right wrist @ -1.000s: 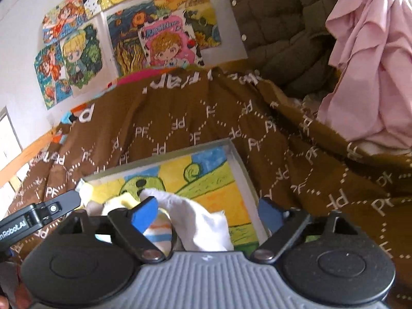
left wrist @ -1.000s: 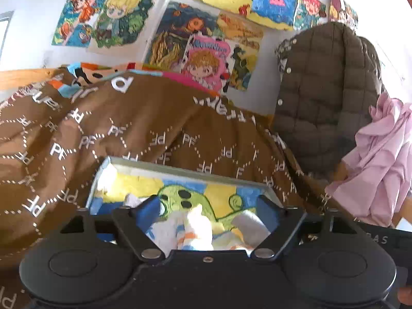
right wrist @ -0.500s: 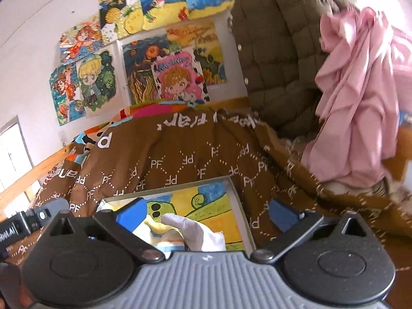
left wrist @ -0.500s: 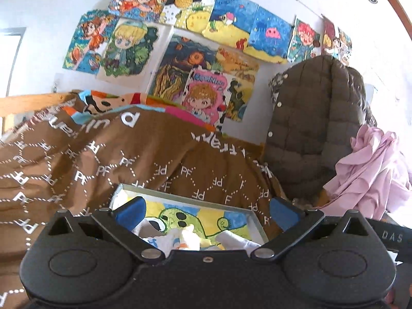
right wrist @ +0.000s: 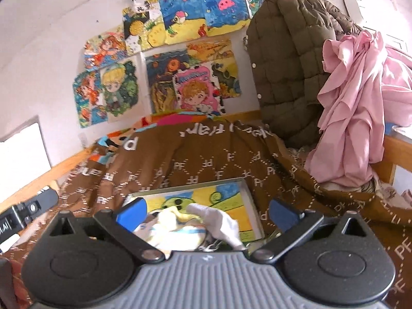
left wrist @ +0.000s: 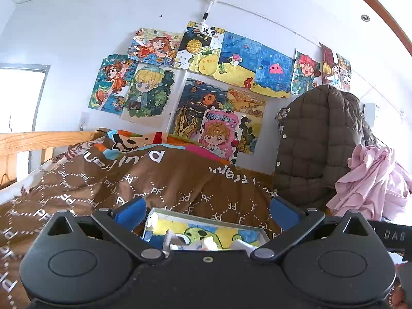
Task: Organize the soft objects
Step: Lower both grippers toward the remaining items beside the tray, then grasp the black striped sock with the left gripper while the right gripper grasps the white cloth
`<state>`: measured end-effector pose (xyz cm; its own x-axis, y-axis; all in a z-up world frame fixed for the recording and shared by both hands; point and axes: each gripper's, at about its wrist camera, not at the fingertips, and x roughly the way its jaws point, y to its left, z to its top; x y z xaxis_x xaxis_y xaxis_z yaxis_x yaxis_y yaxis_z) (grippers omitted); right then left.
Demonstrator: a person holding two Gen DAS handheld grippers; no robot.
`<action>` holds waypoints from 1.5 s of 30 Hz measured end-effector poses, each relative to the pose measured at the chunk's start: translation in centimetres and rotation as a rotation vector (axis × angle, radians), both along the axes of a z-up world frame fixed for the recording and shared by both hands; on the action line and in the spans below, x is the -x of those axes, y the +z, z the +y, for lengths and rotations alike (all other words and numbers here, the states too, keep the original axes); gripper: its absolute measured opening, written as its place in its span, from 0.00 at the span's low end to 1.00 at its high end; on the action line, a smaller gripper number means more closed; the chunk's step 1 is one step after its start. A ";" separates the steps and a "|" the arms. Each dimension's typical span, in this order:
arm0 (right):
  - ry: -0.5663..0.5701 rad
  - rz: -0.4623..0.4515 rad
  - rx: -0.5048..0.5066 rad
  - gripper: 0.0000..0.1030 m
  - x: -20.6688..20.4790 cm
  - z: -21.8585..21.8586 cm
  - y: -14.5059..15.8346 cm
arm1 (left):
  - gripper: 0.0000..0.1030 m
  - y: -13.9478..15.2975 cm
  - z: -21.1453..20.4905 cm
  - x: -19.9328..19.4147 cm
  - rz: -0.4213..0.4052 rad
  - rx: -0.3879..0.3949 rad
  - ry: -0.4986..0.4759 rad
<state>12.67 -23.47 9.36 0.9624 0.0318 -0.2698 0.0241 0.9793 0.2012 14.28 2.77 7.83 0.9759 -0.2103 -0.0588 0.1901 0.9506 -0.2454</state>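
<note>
Lying limp in the painted tray [right wrist: 253, 206] at lower centre, the socks [right wrist: 180, 228] look light and floppy; pinch a bunched fold. Both claws, left claw [left wrist: 206, 212] and right claw [right wrist: 204, 209], gape empty.

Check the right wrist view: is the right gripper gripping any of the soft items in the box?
No. The right gripper stands wide open, its blue pads apart, while the white and yellow cloths lie loose in the box.

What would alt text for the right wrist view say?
A hand-held gripper, its blue-padded jaws wide open and empty, points over a painted shallow box holding small white and yellow soft clothes. The box lies on a brown patterned blanket below colourful cartoon drawings on the wall.
</note>
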 end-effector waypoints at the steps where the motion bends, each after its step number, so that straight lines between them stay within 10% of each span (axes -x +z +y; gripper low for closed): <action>1: 0.005 -0.008 0.000 1.00 0.6 0.1 0.1 | 0.99 -0.1 0.3 0.8 0.003 0.003 -0.002; 22: 0.100 0.062 0.078 1.00 8.5 3.7 -3.3 | 0.99 -1.0 7.5 6.1 0.383 0.038 0.083; 45: 0.321 0.260 0.250 1.00 9.3 10.9 -8.3 | 0.99 -3.7 7.7 -0.8 0.597 -0.228 -0.130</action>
